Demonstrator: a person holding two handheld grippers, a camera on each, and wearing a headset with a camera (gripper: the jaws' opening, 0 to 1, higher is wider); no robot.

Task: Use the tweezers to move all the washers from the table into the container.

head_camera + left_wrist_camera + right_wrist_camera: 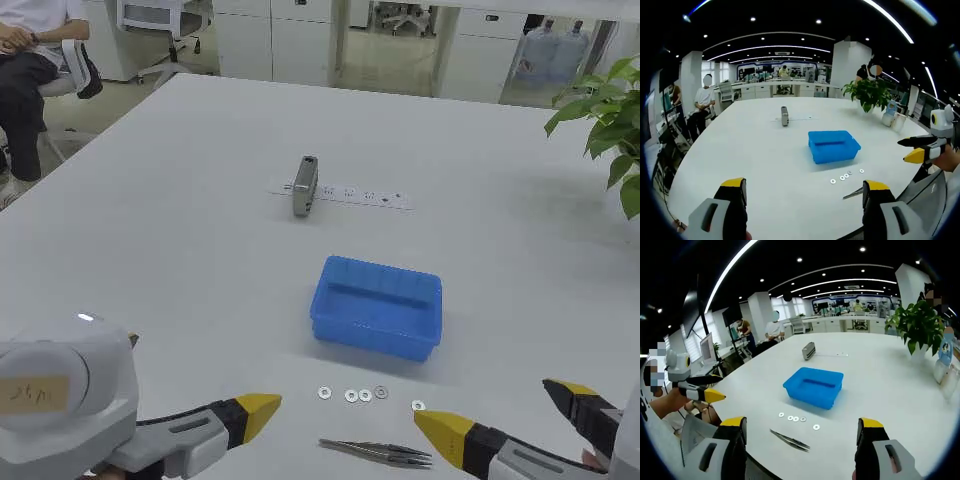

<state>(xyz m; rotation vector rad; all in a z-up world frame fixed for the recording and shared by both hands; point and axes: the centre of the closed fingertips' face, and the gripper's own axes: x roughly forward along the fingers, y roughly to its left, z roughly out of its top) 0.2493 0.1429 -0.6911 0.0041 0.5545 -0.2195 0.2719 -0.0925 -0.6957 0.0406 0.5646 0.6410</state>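
A blue container [378,305] stands on the white table. Several small washers [352,396] lie in a row just in front of it, with one more washer [418,405] to the right. Metal tweezers [378,452] lie flat near the front edge, below the washers. My left gripper [804,185] is open and holds nothing; its yellow fingertip [258,408] sits left of the tweezers. The open, empty right gripper [505,408] hovers just right of the tweezers [790,440]. From the right gripper view, the washers [796,418] lie between the tweezers and the container [813,385].
A grey device [305,185] rests on a white power strip [350,192] behind the container. A potted plant [610,120] stands at the right edge of the table. A person sits on a chair [30,60] at far left.
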